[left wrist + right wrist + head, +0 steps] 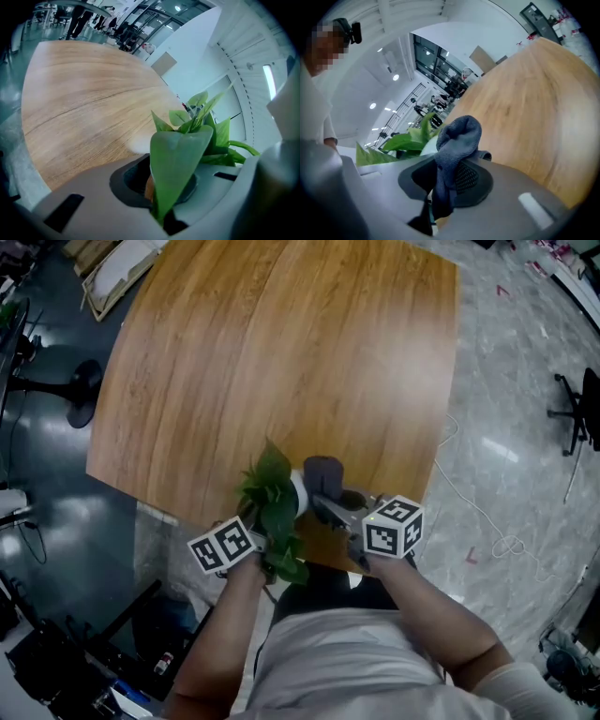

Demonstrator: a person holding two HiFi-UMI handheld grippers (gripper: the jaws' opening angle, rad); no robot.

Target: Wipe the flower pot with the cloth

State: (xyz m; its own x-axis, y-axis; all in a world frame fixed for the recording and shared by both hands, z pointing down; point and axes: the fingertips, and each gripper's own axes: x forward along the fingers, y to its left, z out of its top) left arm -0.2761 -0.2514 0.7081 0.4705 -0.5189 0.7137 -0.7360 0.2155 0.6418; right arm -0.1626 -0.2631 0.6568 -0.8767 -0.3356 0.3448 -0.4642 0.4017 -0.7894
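A green leafy plant [270, 486] stands in a white flower pot [300, 493] at the near edge of the wooden table [281, 352]. My left gripper [274, 557] is shut on the plant's leaves; in the left gripper view one broad leaf [176, 161] stands pinched between the jaws. The right gripper [334, 508] is shut on a grey cloth [323, 472], which bunches up above the jaws [457, 136] right beside the pot [428, 148]. Whether the cloth touches the pot is not clear. Most of the pot is hidden by leaves and grippers.
The table spreads far ahead of the pot. A black chair base [80, 390] stands on the floor at the left, and another chair [574, 418] at the right. A white cable [487, 521] trails over the floor by the table's right corner.
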